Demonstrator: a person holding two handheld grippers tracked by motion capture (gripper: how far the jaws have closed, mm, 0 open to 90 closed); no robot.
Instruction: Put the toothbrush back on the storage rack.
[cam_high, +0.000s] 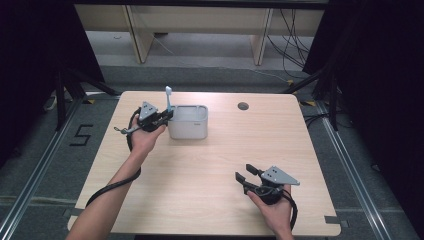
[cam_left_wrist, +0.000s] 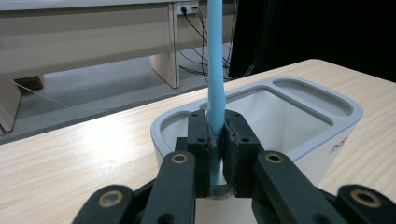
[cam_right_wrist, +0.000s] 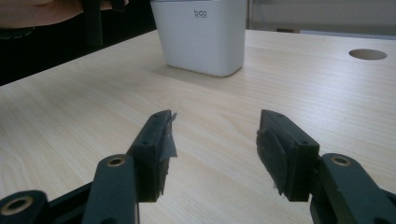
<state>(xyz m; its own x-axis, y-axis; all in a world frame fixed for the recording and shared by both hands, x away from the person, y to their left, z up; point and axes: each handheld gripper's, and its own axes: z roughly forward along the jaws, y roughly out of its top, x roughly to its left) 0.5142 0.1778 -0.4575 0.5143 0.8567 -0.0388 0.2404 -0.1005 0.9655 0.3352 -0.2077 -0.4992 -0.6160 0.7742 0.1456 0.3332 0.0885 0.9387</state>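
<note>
Toothbrush handle, slim, light-blue plastic (cam_left_wrist: 215, 70), stands upright, pinched between the closed pads of the left tool (cam_high: 167, 114), just over the near-left rim of the white plastic 2-compartment holder (cam_high: 189, 129) on the pale wooden counter (cam_high: 210, 165). Farther right, well apart, the right tool (cam_right_wrist: 215, 140) hovers with jaws spread, gripping nothing.

Container (cam_high: 188, 123) stands on the surface (cam_high: 210, 170), toward the far edge, left of centre. Left tool (cam_high: 167, 114) sits just beside the container's left wall, clamped on the toothbrush (cam_high: 169, 98), which stands upright at the container's left rim. Round hole (cam_high: 243, 106) in the surface lies right of the container, near the far edge. Right tool (cam_high: 245, 174) rests near the front right, well apart from the container, nothing between its jaws.
</note>
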